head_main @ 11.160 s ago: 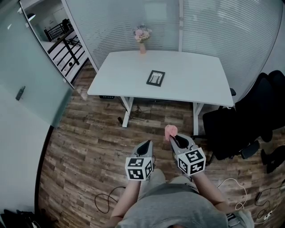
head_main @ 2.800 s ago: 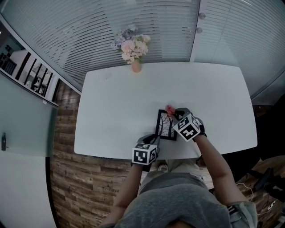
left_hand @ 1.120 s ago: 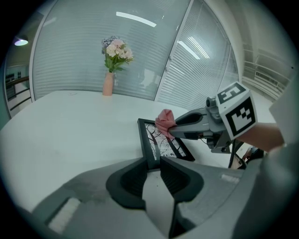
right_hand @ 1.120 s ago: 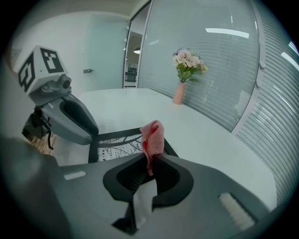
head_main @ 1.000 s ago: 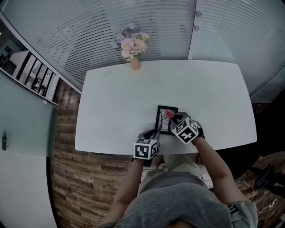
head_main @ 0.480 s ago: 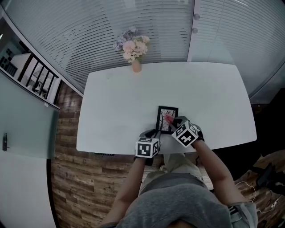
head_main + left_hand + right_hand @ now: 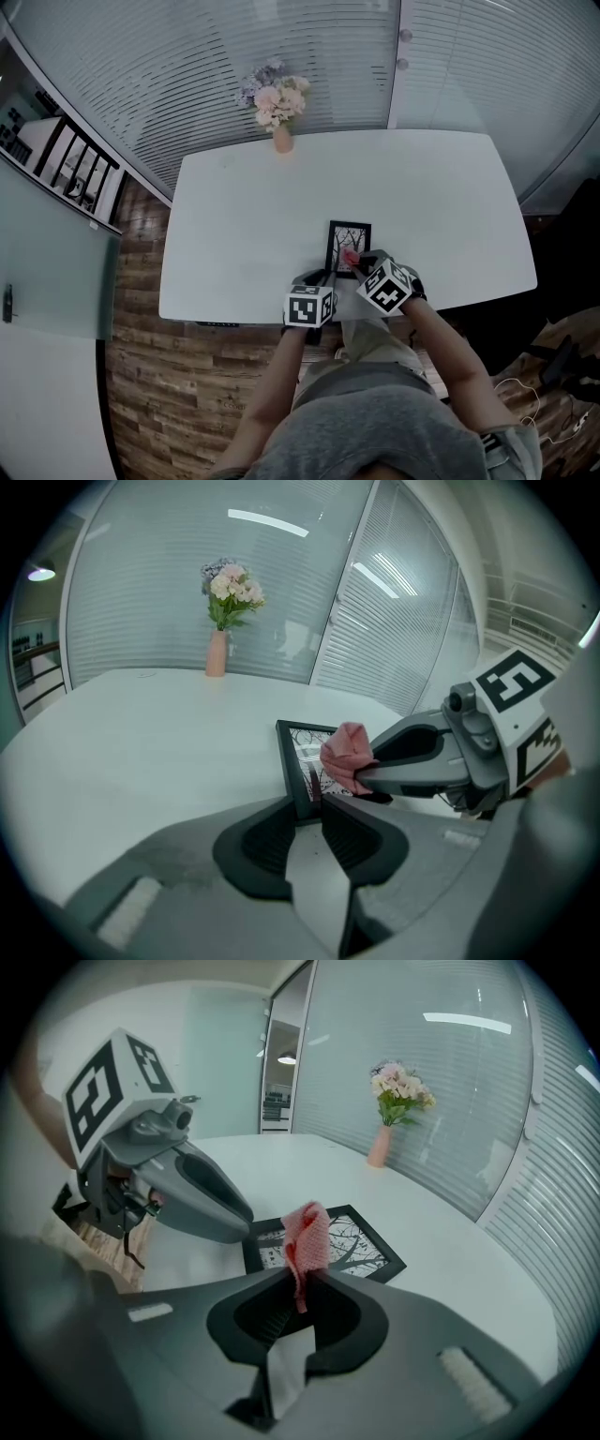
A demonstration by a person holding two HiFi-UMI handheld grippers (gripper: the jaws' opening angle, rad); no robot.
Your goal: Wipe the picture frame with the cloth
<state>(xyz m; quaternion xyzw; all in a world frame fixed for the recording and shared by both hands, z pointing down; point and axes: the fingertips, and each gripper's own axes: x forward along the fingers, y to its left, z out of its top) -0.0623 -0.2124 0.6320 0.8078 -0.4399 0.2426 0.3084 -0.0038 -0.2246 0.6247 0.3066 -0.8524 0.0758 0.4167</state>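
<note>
Pink cloth is bunched in the right tool, whose jaws are pressed together on its lower end so that a soft wad stands out beyond the tips. That wad is over the near part of the picture frame, which lies flat on the white bench, close to the edge nearest the person. Held this way, the wad meets the glass first and the hard jaw tips stay off it.

The left tool comes in at the frame's near left corner. Its jaws are drawn in to a narrow slot with the black edge of that corner in it, so it appears to be pinching the frame. I judge this a bracing hold, so the light frame does not slide across the smooth bench while it is rubbed.

The near edge of the frame is covered by both tools in the head view. No view shows clearly whether the cloth is pressing on the glass or hanging just above it. The picture looks like bare branches, but its detail is too small to read. A vase of flowers stands well apart at the far edge.
</note>
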